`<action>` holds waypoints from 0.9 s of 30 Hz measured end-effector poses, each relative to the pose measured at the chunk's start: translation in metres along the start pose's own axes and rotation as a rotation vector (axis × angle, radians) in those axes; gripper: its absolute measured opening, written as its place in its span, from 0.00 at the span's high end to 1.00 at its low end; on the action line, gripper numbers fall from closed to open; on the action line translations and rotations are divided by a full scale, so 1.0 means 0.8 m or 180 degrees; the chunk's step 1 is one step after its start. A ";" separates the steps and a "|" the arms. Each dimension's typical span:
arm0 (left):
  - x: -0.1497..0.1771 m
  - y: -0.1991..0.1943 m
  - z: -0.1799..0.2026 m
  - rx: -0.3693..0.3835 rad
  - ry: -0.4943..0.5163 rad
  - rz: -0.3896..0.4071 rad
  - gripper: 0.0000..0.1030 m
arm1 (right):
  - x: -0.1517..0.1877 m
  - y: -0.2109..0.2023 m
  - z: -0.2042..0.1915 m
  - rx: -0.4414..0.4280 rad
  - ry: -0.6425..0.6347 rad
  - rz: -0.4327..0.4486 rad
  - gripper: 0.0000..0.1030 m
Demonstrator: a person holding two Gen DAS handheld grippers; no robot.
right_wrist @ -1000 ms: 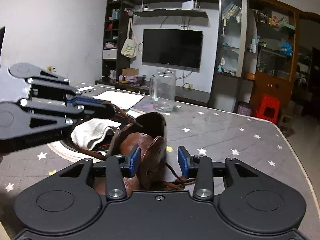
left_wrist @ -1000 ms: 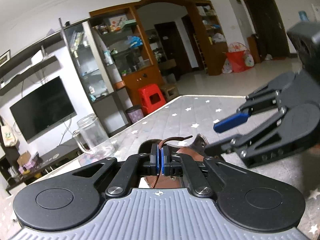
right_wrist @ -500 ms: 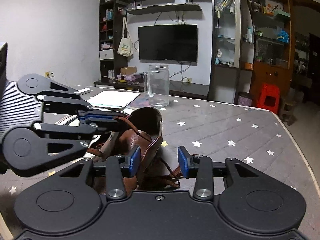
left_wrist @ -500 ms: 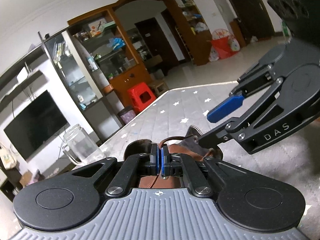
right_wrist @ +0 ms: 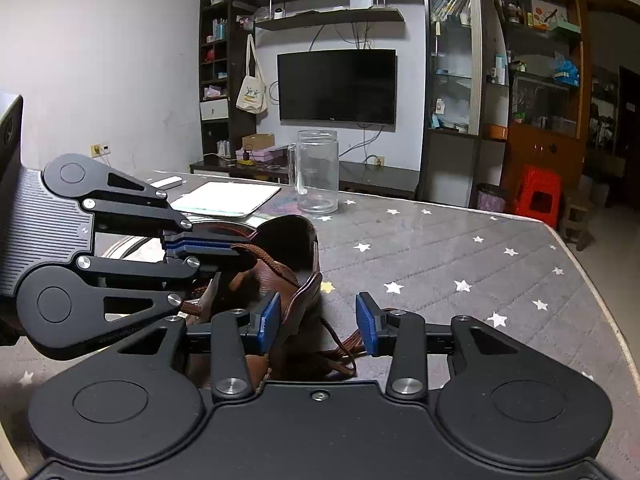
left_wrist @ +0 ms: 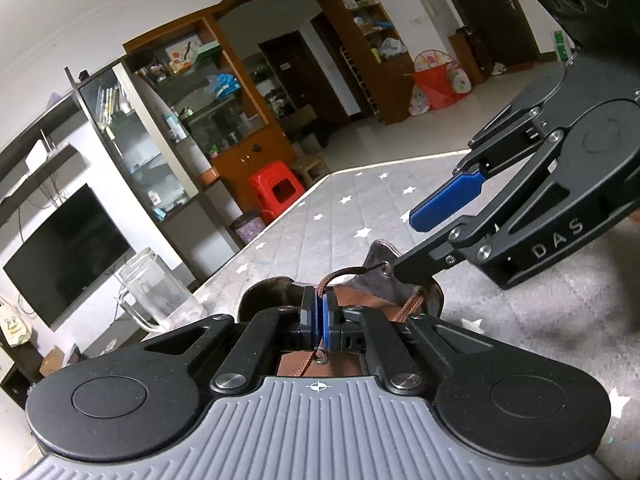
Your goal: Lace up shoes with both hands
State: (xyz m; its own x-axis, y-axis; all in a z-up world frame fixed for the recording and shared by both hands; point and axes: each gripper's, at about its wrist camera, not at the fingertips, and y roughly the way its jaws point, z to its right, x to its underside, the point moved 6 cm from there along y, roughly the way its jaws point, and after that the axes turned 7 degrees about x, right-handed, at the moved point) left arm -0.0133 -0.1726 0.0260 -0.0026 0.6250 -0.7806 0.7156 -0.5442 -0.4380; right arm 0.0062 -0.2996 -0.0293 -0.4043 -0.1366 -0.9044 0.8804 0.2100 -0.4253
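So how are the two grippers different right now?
The left gripper is shut, pinching the brown lace; the right gripper is open and holds nothing. The left gripper sits over the shoe; the right gripper has the shoe's side flap between its spread fingers, with nothing clamped. Both have blue pads and black arms.

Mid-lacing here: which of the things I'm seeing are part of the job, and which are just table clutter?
Part of the job:
- brown shoe
- brown lace, pinched in the shut left gripper
- right gripper, open beside the shoe

Just lying about:
- glass mug
- white pad
- small white device
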 end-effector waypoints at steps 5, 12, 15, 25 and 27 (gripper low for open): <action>0.000 0.001 0.003 0.0000 0.0020 -0.0032 0.97 | 0.000 -0.001 -0.001 -0.0010 0.0003 0.0009 0.57; -0.003 0.005 0.004 0.0042 0.0017 -0.0036 0.97 | -0.004 0.000 -0.002 -0.0033 -0.0007 0.0000 0.57; -0.003 0.009 0.006 0.0055 0.0050 -0.0070 0.97 | -0.006 0.001 -0.004 -0.0100 -0.0039 -0.0003 0.57; -0.003 0.012 0.012 0.0075 0.0147 -0.0143 0.97 | -0.017 0.002 -0.023 -0.0120 -0.0792 -0.0048 0.74; -0.004 0.012 0.013 0.0083 0.0171 -0.0158 0.97 | -0.010 0.006 -0.032 -0.0111 -0.1129 -0.0082 0.79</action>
State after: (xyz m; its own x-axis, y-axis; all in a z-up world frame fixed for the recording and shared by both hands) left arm -0.0140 -0.1856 0.0195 0.0005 0.6802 -0.7330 0.6971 -0.5258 -0.4875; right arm 0.0078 -0.2730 -0.0249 -0.3096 -0.4686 -0.8274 0.8596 0.2341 -0.4543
